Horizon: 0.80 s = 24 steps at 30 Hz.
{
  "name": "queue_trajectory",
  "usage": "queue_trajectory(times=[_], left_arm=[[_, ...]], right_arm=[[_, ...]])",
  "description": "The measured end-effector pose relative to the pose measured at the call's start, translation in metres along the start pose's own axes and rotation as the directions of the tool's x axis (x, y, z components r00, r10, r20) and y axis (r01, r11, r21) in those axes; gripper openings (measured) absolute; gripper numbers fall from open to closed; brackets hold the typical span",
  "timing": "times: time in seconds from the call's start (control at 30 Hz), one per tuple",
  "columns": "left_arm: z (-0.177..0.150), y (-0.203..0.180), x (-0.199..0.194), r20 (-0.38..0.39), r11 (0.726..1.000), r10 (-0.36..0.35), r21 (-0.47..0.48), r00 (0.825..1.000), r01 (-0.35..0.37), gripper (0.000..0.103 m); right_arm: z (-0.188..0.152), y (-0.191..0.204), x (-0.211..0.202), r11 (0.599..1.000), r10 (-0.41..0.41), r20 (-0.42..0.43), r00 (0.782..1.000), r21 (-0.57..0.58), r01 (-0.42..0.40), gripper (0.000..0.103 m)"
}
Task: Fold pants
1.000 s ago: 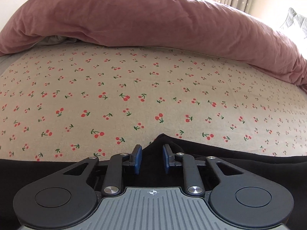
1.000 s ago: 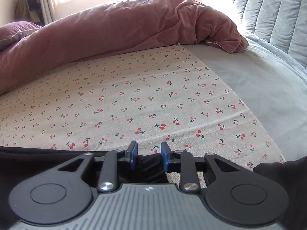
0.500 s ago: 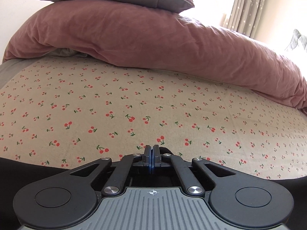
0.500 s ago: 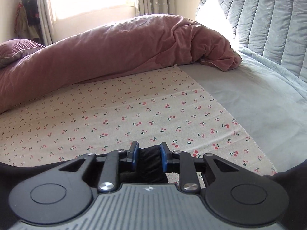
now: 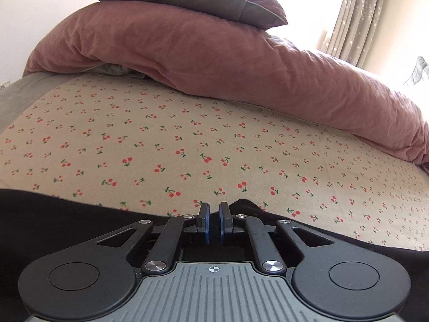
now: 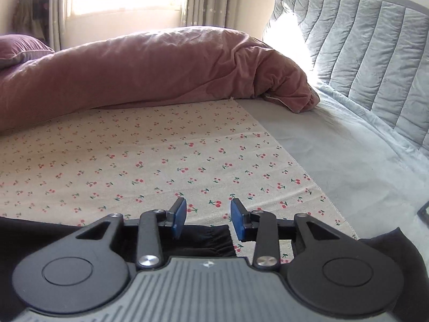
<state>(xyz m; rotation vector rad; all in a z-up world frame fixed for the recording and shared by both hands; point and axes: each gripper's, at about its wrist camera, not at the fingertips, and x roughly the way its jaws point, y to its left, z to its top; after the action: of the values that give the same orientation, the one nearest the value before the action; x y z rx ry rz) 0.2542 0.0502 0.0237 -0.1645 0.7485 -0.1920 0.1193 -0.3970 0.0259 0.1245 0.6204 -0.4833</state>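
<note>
Left wrist view had the left gripper [image 5: 213, 221] nearly pressed together over black pants [image 5: 67, 220]; right gripper [image 6: 207, 218] was spread wide above the waistband [image 6: 206, 238].

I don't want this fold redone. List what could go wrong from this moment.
1. The right gripper is wide open with the pants' gathered edge lying loose below the pads; closing now may catch only a thin edge, or nothing.
2. The left gripper shows a narrow gap, and its hold on the black pants cannot be confirmed; a pull could slip.
3. Dragging could wrinkle the cherry-print sheet.
</note>
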Motion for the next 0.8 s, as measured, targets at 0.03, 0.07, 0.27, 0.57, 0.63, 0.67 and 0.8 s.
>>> queue_trajectory(times=[0.03,0.07,0.27,0.57,0.63,0.67,0.8], left_arm=[[-0.005,0.005,-0.012,-0.003,1.0,-0.015,-0.025,1.0,0.015,0.01],[-0.012,0.009,-0.023,-0.012,0.998,-0.034,-0.044,0.999,0.033,0.012],[-0.068,0.023,-0.048,-0.065,0.999,-0.011,-0.043,0.998,0.008,0.016],[-0.074,0.075,-0.06,-0.008,0.994,0.067,-0.089,0.998,-0.067,0.016],[-0.071,0.088,-0.064,-0.012,0.99,0.104,-0.097,0.995,-0.105,0.016],[-0.07,0.095,-0.065,-0.014,0.987,0.122,-0.104,0.992,-0.123,0.016],[-0.069,0.125,-0.076,-0.019,0.976,0.13,-0.175,0.991,-0.131,0.016]], right_arm=[[0.001,0.007,-0.013,0.998,0.062,0.009,0.998,0.015,-0.062,0.04],[0.0,0.017,-0.024,0.99,0.134,0.008,0.991,0.033,-0.134,0.04],[-0.061,0.122,-0.024,0.911,0.396,-0.213,0.893,-0.029,-0.411,0.041],[-0.083,0.094,0.008,0.947,0.314,-0.255,0.915,0.021,-0.319,0.024],[-0.08,0.059,0.012,0.968,0.246,-0.231,0.941,0.102,-0.228,0.023],[-0.082,0.042,0.014,0.97,0.216,-0.22,0.951,0.155,-0.184,0.023],[-0.087,-0.006,0.024,0.929,0.186,-0.2,0.962,0.354,-0.106,0.0]])
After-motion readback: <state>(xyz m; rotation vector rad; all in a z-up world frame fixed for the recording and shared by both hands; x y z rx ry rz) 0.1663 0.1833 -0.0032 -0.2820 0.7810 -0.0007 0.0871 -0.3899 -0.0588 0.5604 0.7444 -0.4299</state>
